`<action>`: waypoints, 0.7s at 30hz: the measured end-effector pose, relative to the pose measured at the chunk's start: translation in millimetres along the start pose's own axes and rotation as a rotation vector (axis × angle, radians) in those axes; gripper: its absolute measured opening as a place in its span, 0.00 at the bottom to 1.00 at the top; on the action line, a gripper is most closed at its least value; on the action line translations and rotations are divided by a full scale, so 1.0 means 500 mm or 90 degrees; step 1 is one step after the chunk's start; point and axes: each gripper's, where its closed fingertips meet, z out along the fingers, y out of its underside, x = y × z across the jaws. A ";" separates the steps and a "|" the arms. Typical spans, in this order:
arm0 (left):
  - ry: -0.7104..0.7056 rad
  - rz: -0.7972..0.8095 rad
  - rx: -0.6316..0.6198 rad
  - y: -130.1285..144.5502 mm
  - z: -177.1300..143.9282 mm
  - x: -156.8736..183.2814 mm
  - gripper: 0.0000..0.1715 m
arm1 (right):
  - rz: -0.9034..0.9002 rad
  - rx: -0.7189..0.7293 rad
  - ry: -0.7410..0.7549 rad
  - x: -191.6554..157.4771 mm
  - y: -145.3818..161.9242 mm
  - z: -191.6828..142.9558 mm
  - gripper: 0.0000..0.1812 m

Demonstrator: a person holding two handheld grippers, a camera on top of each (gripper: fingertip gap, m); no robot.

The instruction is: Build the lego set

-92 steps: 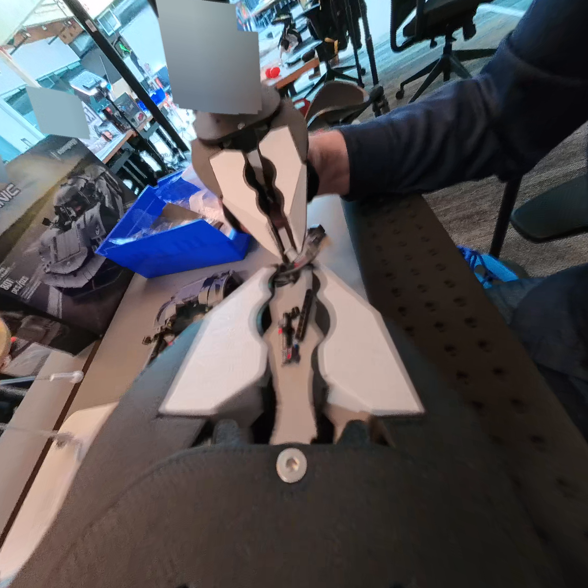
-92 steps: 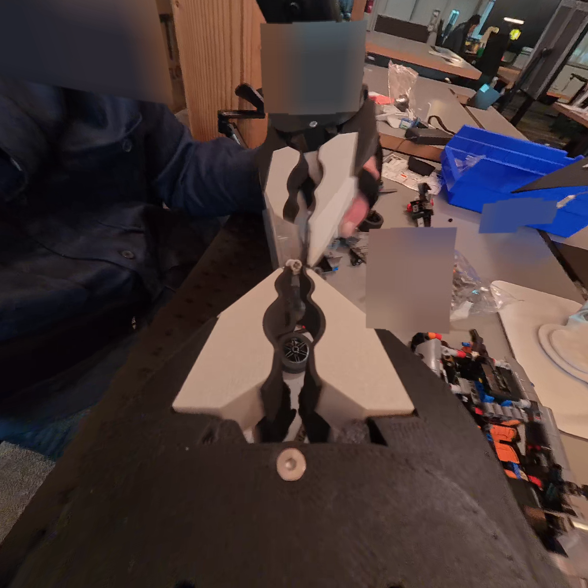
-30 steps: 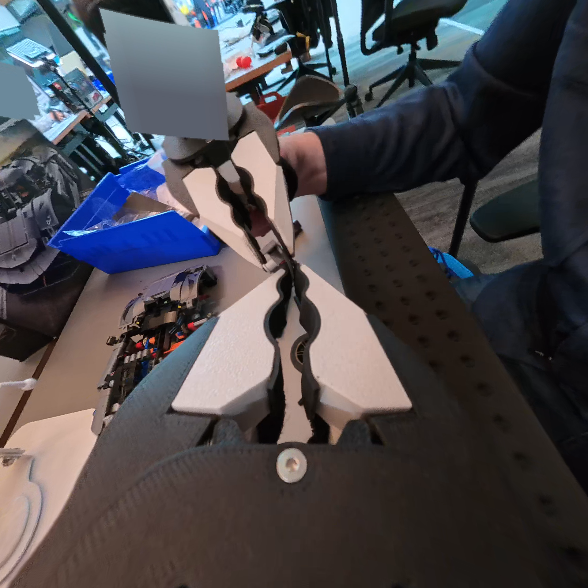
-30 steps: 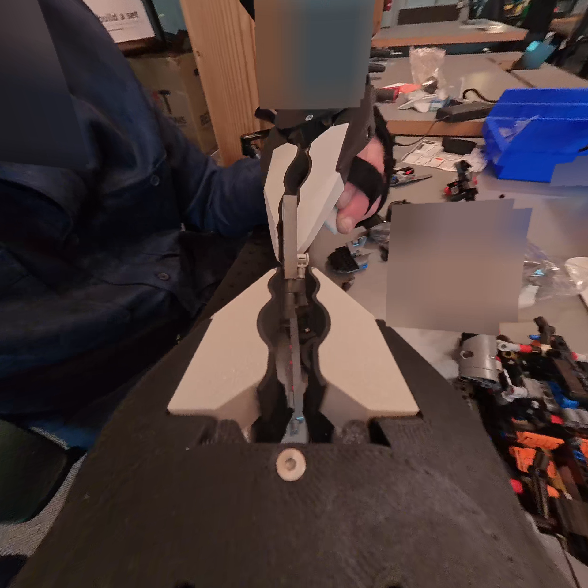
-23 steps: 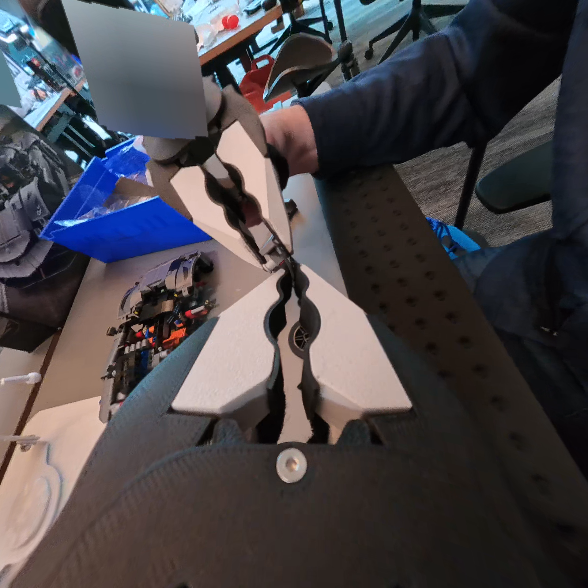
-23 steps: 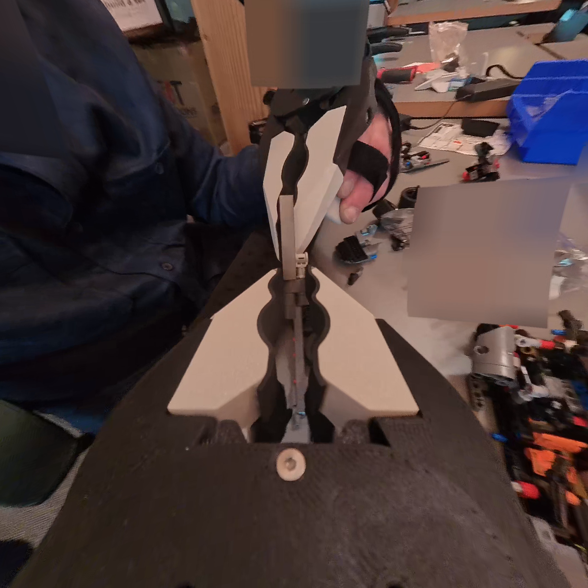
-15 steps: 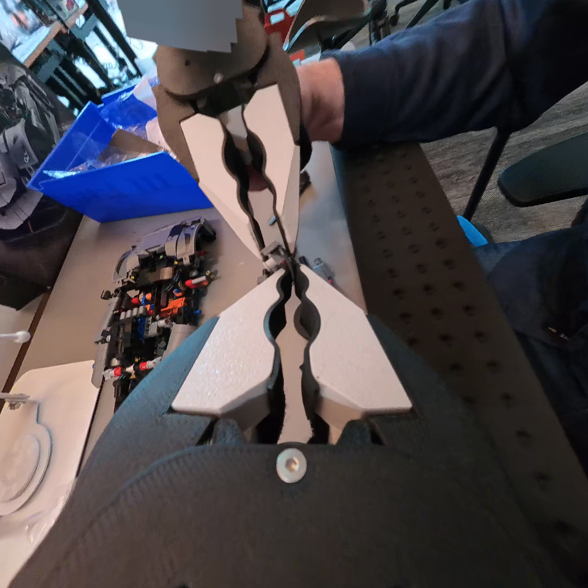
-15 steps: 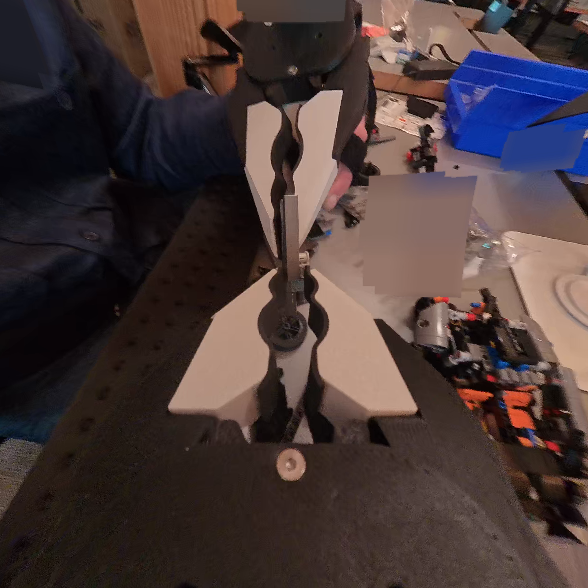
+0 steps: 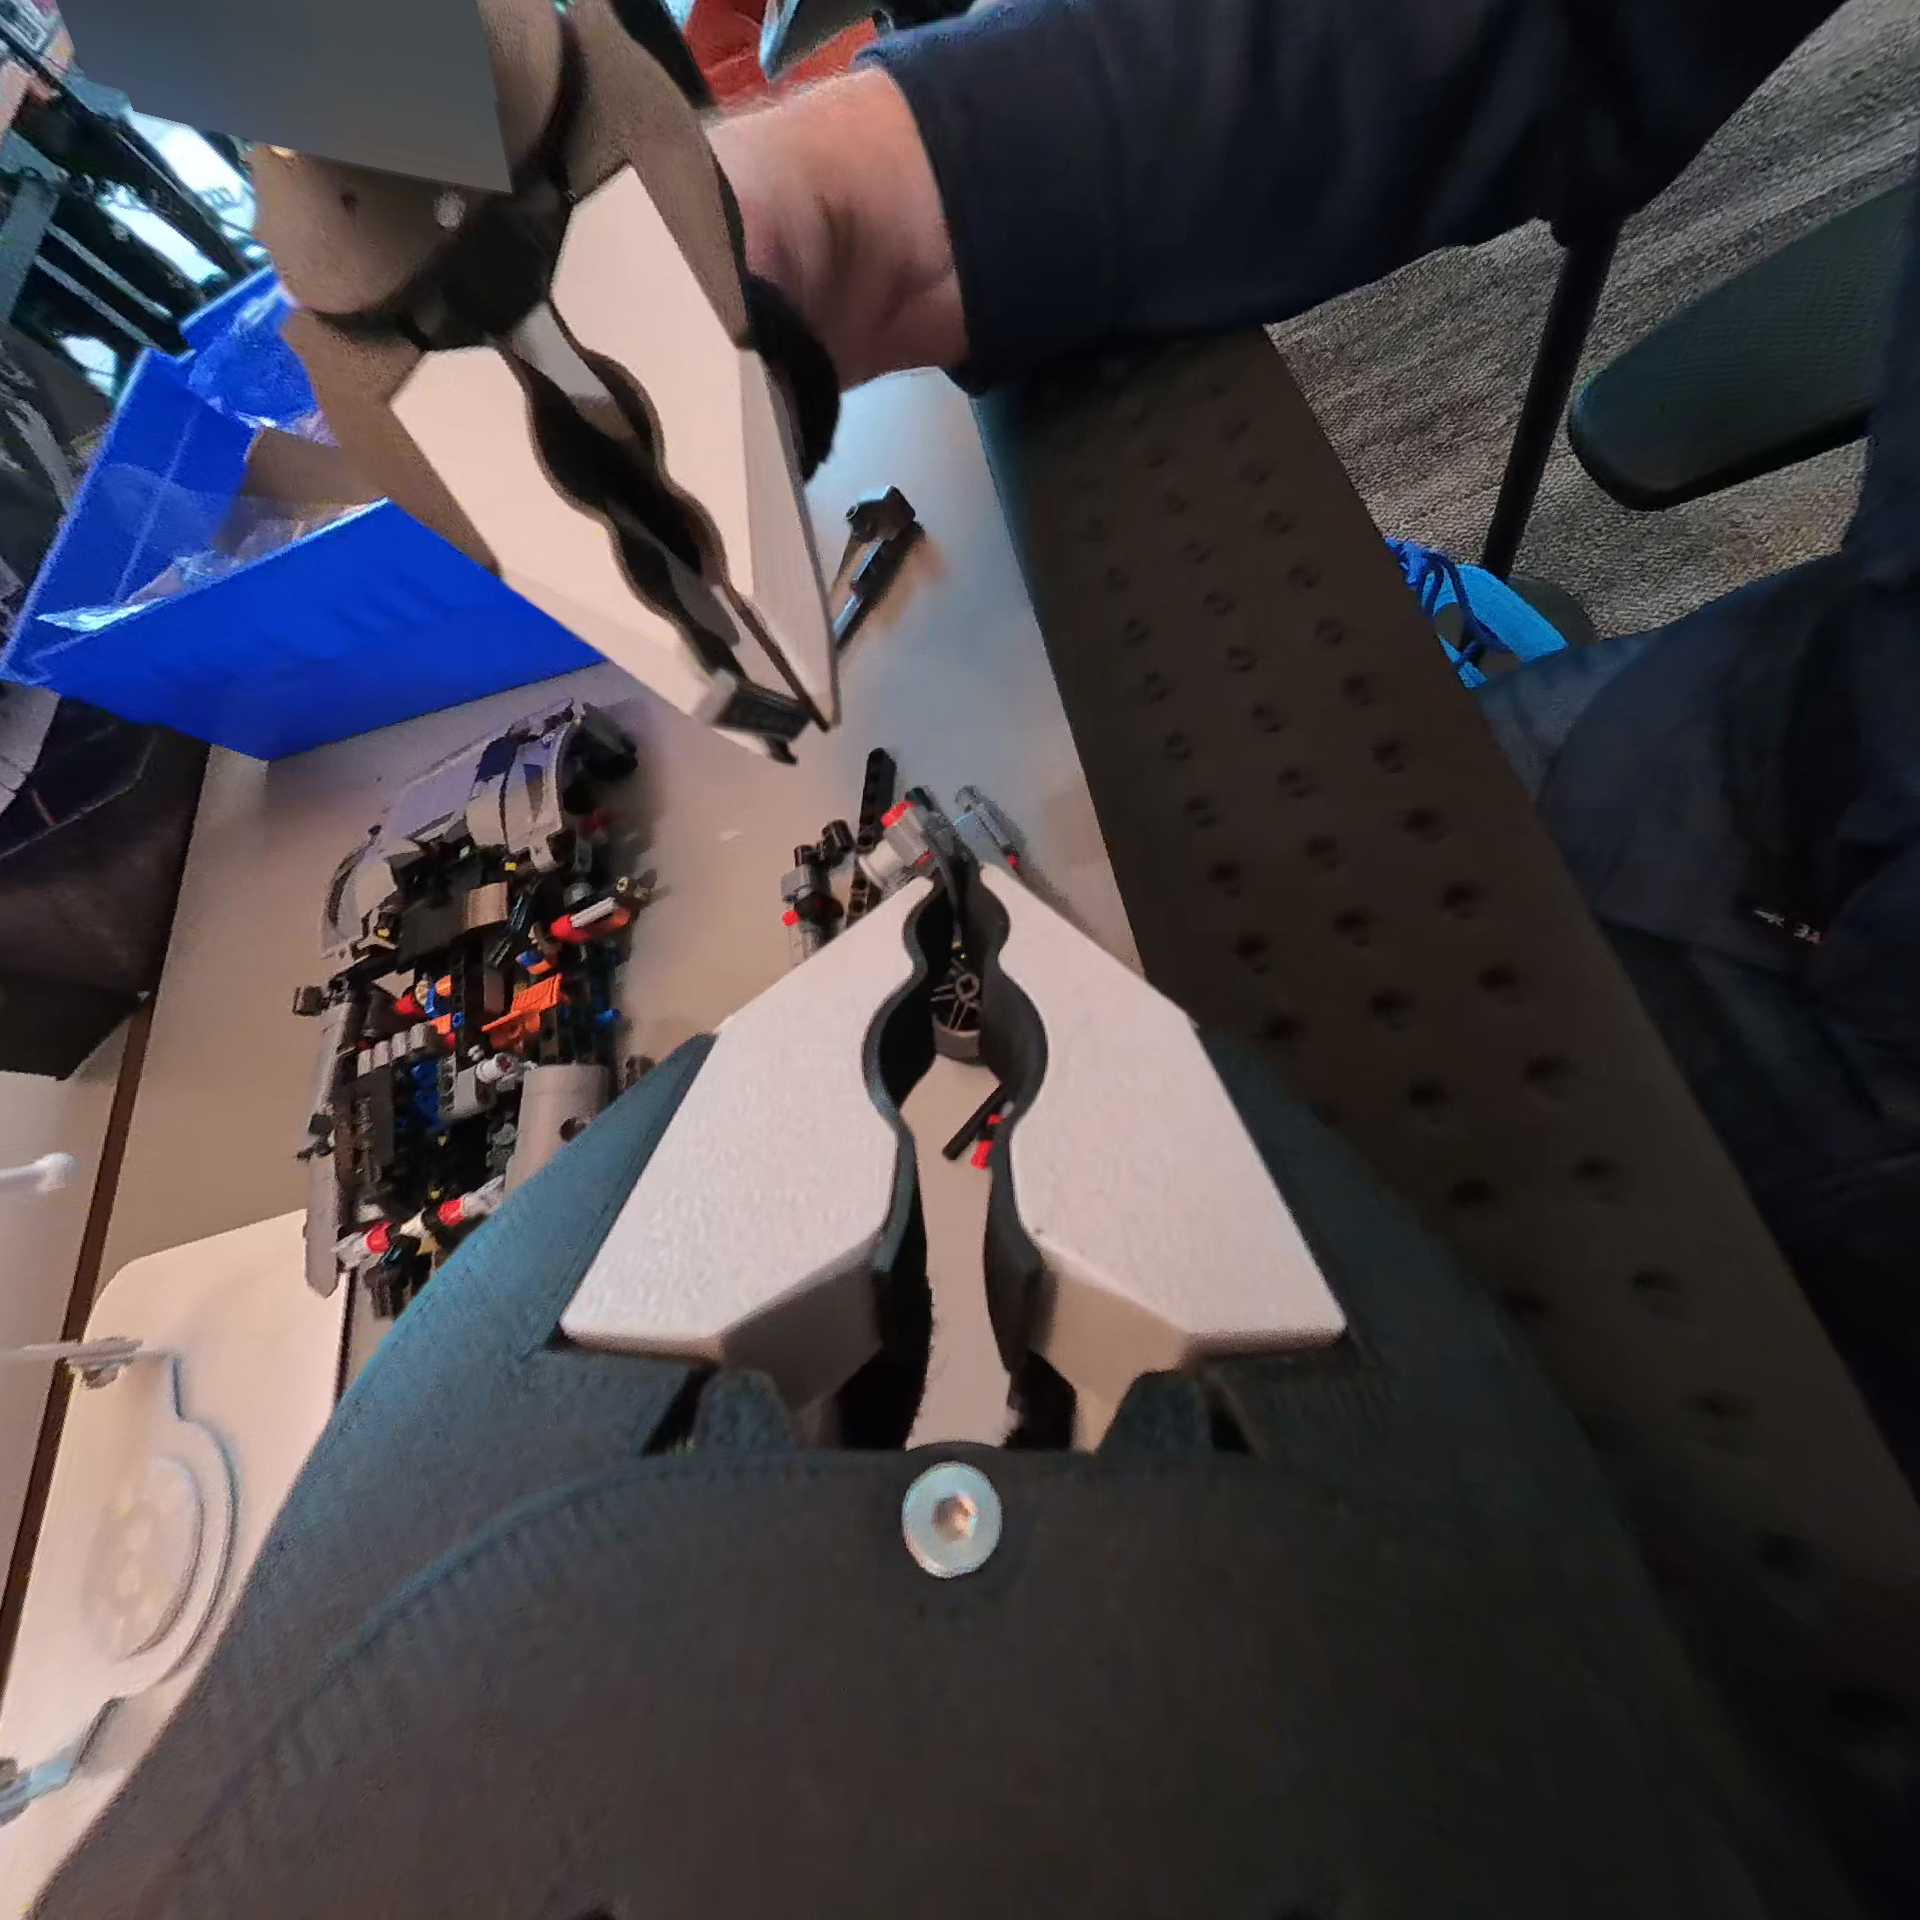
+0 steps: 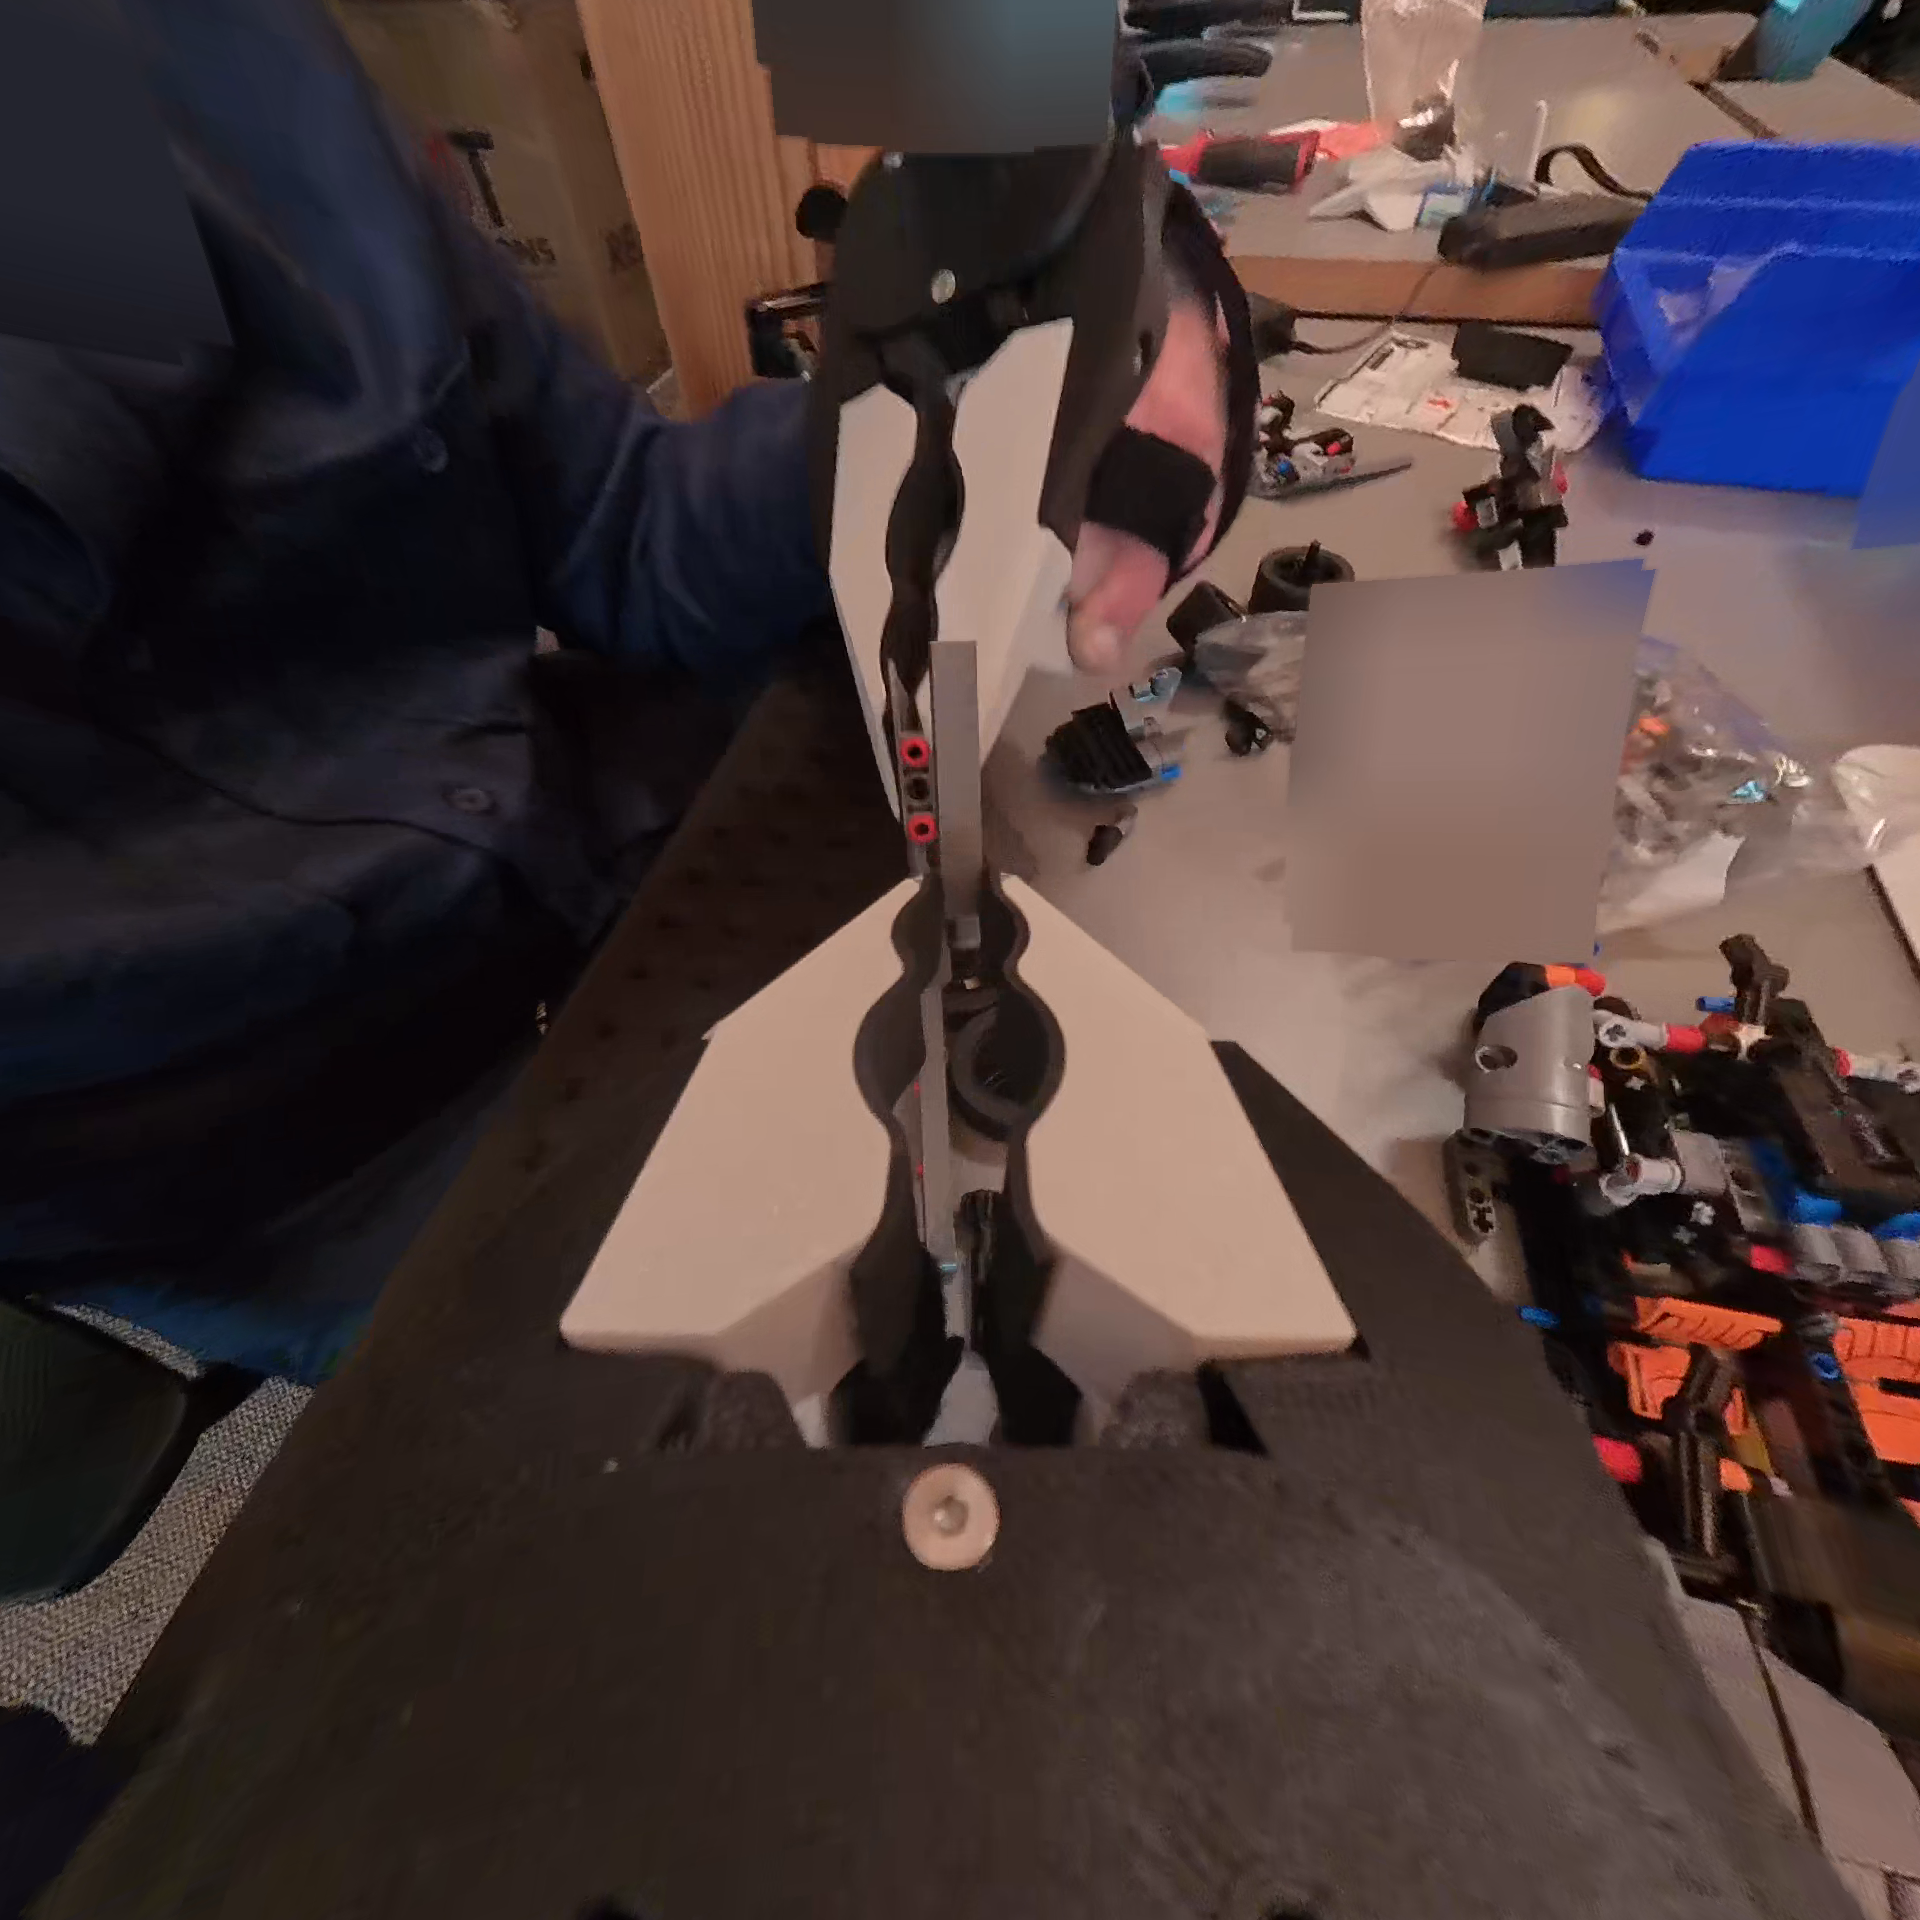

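Note:
My right gripper [image 10: 954,883] is shut on a long grey beam [image 10: 954,748] with red pins in its side. The beam sticks out past the tips toward my left gripper [image 10: 906,707], whose pads look pressed together. In the left wrist view my left gripper [image 9: 948,883] is shut, with nothing clearly between its tips. The right gripper [image 9: 774,717] hangs up and to the left of it, apart, with the beam end [image 9: 743,707] showing. The half-built lego model [image 9: 468,987] lies on the grey table, left of my left gripper, and shows in the right wrist view [image 10: 1714,1143].
Loose lego pieces [image 9: 894,831] lie just beyond my left tips. A blue bin [image 9: 260,623] stands at the back. A black perforated board [image 9: 1351,831] runs along the table's near side. More wheels and parts [image 10: 1299,571] and a plastic bag [image 10: 1704,769] lie behind the model. Only a small space, under 4 cm, lies between the two pairs of fingers. It is some 20 cm from my right tips to the half-built lego model [image 9: 468,987].
The left gripper closed early on, and the two grippers met tip to tip at the beam. Now they have drawn apart and the right keeps the beam.

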 end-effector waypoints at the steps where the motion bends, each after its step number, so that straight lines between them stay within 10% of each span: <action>1: 0.000 -0.009 0.010 0.000 -0.011 -0.001 0.00 | 0.004 -0.018 0.014 0.009 0.011 0.004 0.03; 13: -0.322 -0.142 0.275 0.012 -0.314 -0.138 0.00 | -0.016 -0.321 0.185 0.125 0.067 0.129 0.03; 21: -0.360 -0.201 0.299 0.036 -0.335 -0.164 0.00 | -0.005 -0.393 0.345 0.272 0.039 0.172 0.14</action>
